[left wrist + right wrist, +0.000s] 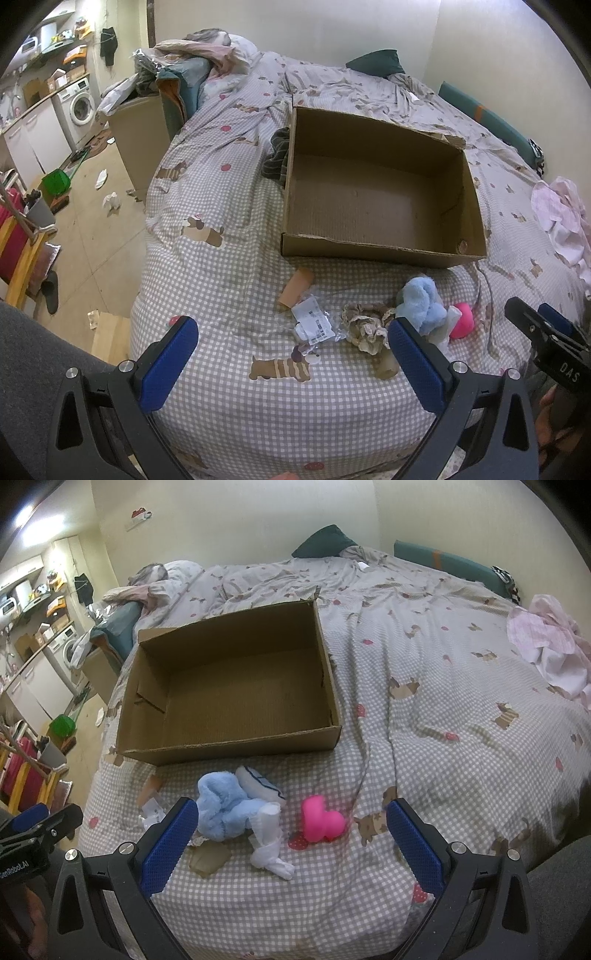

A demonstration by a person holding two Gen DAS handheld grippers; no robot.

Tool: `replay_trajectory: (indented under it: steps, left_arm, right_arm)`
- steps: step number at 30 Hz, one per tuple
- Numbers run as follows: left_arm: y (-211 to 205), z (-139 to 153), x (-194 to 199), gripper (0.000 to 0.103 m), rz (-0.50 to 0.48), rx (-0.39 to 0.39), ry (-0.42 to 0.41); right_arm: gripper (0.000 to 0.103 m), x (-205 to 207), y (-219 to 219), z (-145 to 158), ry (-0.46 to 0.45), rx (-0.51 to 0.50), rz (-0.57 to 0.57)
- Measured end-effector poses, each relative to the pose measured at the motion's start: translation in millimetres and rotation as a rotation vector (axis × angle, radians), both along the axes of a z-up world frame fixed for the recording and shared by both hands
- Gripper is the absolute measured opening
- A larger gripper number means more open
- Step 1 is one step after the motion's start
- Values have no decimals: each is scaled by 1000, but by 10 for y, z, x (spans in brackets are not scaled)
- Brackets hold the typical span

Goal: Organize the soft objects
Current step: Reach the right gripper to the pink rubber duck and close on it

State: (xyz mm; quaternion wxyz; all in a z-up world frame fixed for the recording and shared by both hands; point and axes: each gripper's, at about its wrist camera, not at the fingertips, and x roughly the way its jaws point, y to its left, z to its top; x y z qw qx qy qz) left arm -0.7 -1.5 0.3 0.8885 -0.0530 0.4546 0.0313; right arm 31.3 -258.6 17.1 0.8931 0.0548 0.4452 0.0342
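— Soft things lie in a loose cluster on the checked grey bedspread with dog prints (443,709), just in front of the open brown cardboard box (236,686). How many do you count?

— One fluffy light-blue plush piece (221,812), one bright pink soft toy (321,821) a little to its right, one white rolled sock (267,838) touching the blue plush, and one white cloth with a dark trim (260,786) just behind it. The left wrist view adds one beige lacy fabric bundle (365,325), one clear plastic packet with a label (314,326) and one tan tube-shaped piece (295,288).

— And the box?

— One, with nothing inside it. One pink-and-white garment (546,646) lies well apart on the right side of the bed.

— The grippers?

— Two. The left gripper (291,354) hovers low over the bedspread, blue pads spread wide, holding nothing. The right gripper (291,834) also hangs low with its jaws wide, empty, the white sock and pink toy framed between its fingers.
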Motion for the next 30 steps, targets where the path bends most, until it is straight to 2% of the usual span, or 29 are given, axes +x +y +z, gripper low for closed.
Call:
replay_trajectory:
  steps: [5, 7, 12, 14, 16, 18, 20, 22, 25, 28, 30]
  left_arm:
    - [52, 32, 30, 103, 17, -20, 18]
    - [96, 69, 86, 103, 30, -29, 37]
    - [214, 124, 293, 103, 50, -64, 103]
    - [267, 127, 344, 103, 59, -69, 119]
    - [301, 117, 381, 103, 59, -62, 127]
    - [345, 77, 401, 103, 68, -69, 136]
    - [390, 15, 412, 103, 78, -86, 153]
    - [424, -54, 416, 103, 88, -97, 173]
    - [447, -136, 427, 103, 93, -103, 200]
    - [464, -186, 463, 103, 90, -108, 219]
    - [483, -226, 513, 102, 98, -102, 238]
  right_arm:
    - [103, 21, -25, 26, 10, 15, 2]
    - [103, 96, -138, 117, 28, 79, -1]
    - [103, 411, -443, 173, 163, 206, 4]
    - [92, 525, -531, 100, 229, 261, 23]
    - [81, 642, -581, -70, 338, 288, 34]
    - [78, 709, -601, -249, 419, 313, 32]
    - [69, 752, -581, -455, 489, 314, 18]
    - [48, 756, -527, -651, 545, 329, 11]
    - [47, 788, -412, -901, 594, 310, 8]
    - [47, 828, -245, -1076, 612, 218, 35]
    - [47, 850, -147, -1149, 604, 119, 49]
